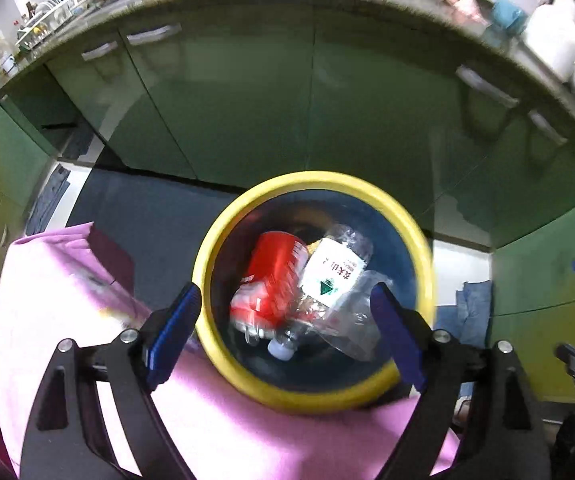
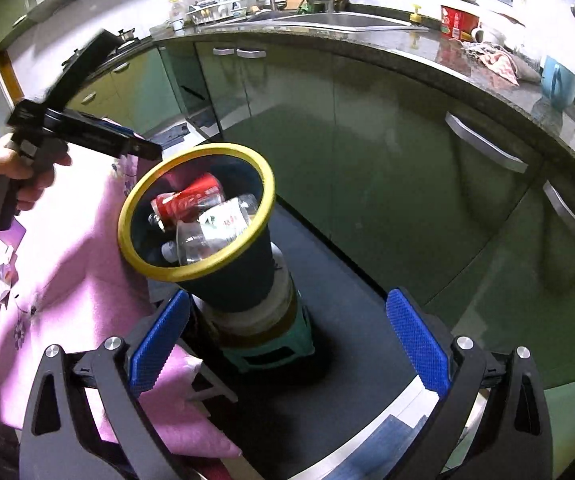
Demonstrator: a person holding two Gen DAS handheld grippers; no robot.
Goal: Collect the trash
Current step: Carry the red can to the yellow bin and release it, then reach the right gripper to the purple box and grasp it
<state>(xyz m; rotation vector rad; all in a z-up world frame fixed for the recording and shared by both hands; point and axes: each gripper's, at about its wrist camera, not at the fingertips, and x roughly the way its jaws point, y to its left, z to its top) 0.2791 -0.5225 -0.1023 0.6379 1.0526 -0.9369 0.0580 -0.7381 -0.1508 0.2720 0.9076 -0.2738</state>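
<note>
Above the yellow-rimmed bin (image 1: 419, 240), the left hand-held gripper (image 1: 287, 332) hangs released, apparently just emptied. A red can (image 1: 275, 276) and plastic bottle (image 1: 335, 272) lie inside. The right hand-held gripper (image 2: 287, 344), also released, waits near the pink-clothed table (image 2: 67, 264).

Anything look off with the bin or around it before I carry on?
Yes: the yellow-rimmed bin is perched on a stack of containers atop a small green stool, and it appears to lean toward the pink tablecloth. It looks tippy. The red can and clear bottle lie inside; nothing spilled.
</note>
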